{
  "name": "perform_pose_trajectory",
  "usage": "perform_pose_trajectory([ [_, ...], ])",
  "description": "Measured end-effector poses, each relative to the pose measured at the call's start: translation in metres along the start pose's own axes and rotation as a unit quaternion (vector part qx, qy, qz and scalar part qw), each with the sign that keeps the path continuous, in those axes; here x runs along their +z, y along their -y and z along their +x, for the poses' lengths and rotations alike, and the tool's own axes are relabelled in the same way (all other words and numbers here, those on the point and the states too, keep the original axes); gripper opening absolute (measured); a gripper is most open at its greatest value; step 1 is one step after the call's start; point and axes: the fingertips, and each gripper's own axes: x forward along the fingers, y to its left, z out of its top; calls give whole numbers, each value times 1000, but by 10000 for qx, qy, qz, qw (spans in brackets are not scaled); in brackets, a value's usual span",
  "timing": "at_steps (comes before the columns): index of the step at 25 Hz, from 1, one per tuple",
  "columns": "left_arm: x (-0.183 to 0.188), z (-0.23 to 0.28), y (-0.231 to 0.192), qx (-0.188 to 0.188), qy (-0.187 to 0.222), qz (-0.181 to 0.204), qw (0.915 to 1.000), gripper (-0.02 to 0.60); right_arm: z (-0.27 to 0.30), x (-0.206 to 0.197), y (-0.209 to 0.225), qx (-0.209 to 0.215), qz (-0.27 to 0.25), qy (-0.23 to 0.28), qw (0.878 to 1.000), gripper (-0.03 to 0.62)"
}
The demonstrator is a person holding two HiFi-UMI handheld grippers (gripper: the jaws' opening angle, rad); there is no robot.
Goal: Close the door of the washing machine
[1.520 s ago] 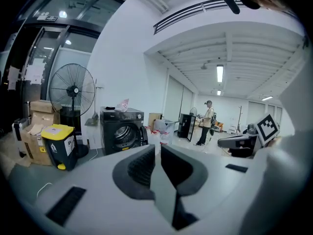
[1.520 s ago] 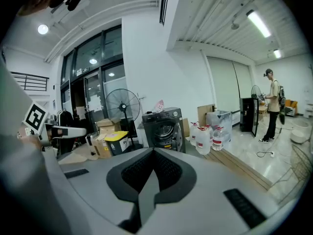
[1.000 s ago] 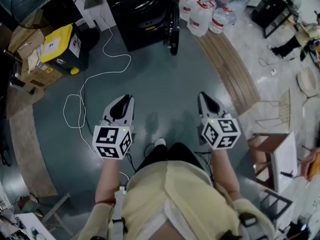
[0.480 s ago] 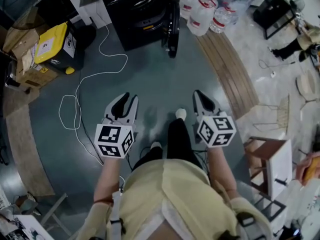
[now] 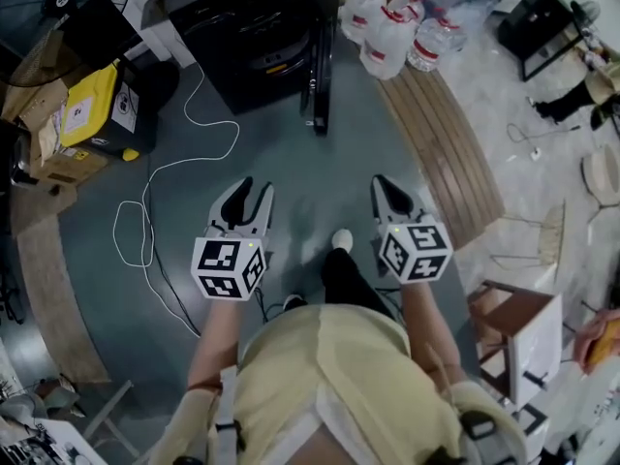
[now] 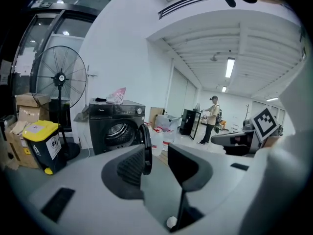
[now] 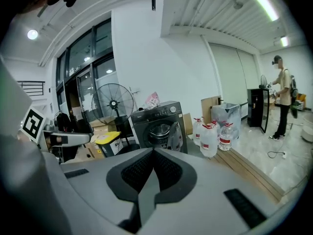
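Ahead, well apart from both tools: the washing machine [image 5: 254,42], its door [image 5: 318,76] hanging wide open. Empty left tool [image 5: 252,192], jaws just now opening part-way, likely readied to push that door; right tool [image 5: 383,184] pinched together on nothing, simply carried alongside.

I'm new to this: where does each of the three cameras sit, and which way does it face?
Head view: on the person's head, facing steeply down; shows left gripper, right gripper, arms, torso.
Left gripper view: on the left gripper, facing the washing machine; its jaws, just opening, stand apart, empty.
Right gripper view: on the right gripper, facing the same machine; jaws together.
Shared: all three show the machine's open door.
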Motion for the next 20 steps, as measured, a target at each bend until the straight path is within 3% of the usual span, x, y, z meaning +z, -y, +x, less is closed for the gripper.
perform_pose_trajectory([
  [11, 20, 117, 13, 210, -327, 108, 9992, 141, 65, 24, 79, 239, -36, -265, 9994, 6],
  [20, 24, 192, 14, 115, -571, 318, 9978, 146, 111, 24, 108, 310, -20, -438, 9986, 6],
])
